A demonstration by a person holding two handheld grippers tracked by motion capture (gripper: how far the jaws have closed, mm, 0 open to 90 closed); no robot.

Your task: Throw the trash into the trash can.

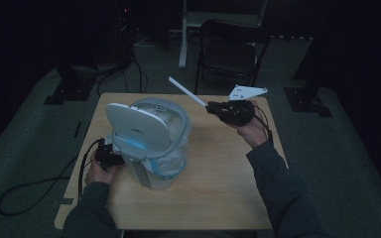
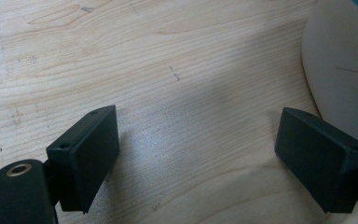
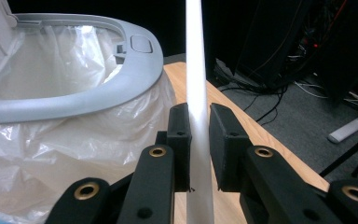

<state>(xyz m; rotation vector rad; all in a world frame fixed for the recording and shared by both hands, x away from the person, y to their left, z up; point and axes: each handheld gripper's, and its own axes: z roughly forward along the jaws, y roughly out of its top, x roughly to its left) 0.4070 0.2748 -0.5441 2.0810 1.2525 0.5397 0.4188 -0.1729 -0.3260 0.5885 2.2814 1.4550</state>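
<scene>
Bench (image 1: 218, 173) carries one lined bin (image 1: 151, 141); right hand-held gripper (image 1: 209, 107) clamps one white stick (image 1: 186, 91); left hand-held gripper (image 2: 198, 154), jaws apart, sits half-hidden behind the bin.

Dark room, grey floor (image 1: 25, 129), folding chair (image 1: 230, 49).

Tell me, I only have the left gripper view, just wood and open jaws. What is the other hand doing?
Observer: The right gripper is shut on a white strip, raised above the table.
Operator: What is the pale curve at my right edge?
Observer: A small bin lined with a clear bag.
Operator: Is its lid shut?
Observer: No, the lid stands up, leaving the mouth open.
</scene>
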